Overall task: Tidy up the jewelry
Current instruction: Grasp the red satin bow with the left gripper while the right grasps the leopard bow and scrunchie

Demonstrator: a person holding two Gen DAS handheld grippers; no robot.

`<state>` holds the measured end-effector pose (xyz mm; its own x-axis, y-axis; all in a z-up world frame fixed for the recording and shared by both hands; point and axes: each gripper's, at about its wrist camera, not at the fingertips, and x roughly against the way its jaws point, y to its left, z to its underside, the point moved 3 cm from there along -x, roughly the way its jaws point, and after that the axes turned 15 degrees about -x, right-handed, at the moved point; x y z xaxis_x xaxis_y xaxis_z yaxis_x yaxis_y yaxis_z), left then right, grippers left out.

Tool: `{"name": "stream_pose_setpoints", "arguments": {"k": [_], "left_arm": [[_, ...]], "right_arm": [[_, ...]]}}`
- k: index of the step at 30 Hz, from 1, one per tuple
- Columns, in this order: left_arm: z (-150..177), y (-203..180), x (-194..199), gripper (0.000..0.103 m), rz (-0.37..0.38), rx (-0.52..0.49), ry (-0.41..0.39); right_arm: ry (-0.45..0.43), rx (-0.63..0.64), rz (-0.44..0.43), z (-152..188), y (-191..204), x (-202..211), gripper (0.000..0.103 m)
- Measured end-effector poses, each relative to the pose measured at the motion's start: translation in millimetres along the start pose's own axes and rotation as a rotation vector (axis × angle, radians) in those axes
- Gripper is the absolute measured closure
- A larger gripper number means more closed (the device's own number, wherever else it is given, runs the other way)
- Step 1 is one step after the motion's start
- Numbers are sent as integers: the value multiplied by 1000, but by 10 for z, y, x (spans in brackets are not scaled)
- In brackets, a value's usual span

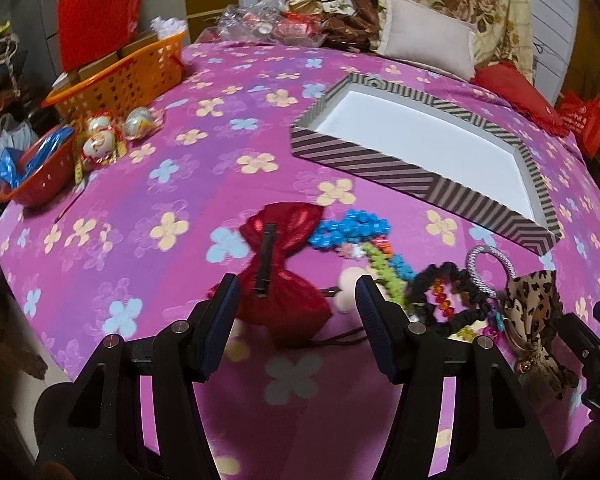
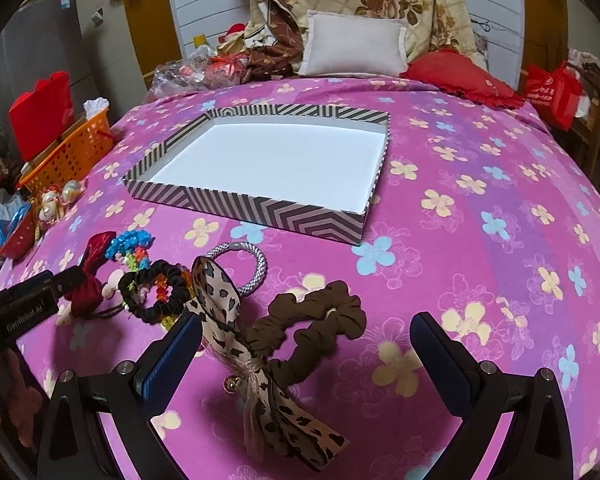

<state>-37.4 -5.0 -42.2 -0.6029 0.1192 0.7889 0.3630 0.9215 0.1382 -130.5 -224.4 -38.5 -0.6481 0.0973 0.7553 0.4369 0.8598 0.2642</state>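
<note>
A striped shallow box [image 1: 364,162] [image 2: 236,202] with a bare white floor lies on the pink flowered bedspread. Hair pieces lie in front of it: a red bow clip [image 1: 278,264] [image 2: 90,276], a blue bead string [image 1: 350,228] [image 2: 128,242], a black scrunchie [image 1: 444,292] [image 2: 156,292], a silver ring band [image 1: 486,268] [image 2: 244,266], a leopard bow [image 1: 534,300] [image 2: 236,340] and a brown scrunchie [image 2: 320,316]. My left gripper [image 1: 296,300] stands open, its fingers either side of the red bow's near end. My right gripper [image 2: 306,340] is open around the leopard bow and brown scrunchie.
An orange basket [image 1: 120,76] [image 2: 70,154] with boxes and a red bag stands at the far left. A red bowl [image 1: 40,172] and wrapped round sweets [image 1: 100,136] lie near the bed's left edge. Pillows [image 2: 352,46] and clutter line the far end.
</note>
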Motion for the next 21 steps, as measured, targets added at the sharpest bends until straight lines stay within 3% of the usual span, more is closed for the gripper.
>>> {"name": "stream_pose_setpoints", "arguments": {"k": [10,15,21], "left_arm": [[183,403,-24,42,20,90,52],[247,547,-55,41,28,137,70],[232,583,-54,41,27,148,65]], "right_arm": [[32,94,-85,165,2,63,2],[79,139,-135,283,38,19,27],[79,153,-162,327,114,2,30]]}}
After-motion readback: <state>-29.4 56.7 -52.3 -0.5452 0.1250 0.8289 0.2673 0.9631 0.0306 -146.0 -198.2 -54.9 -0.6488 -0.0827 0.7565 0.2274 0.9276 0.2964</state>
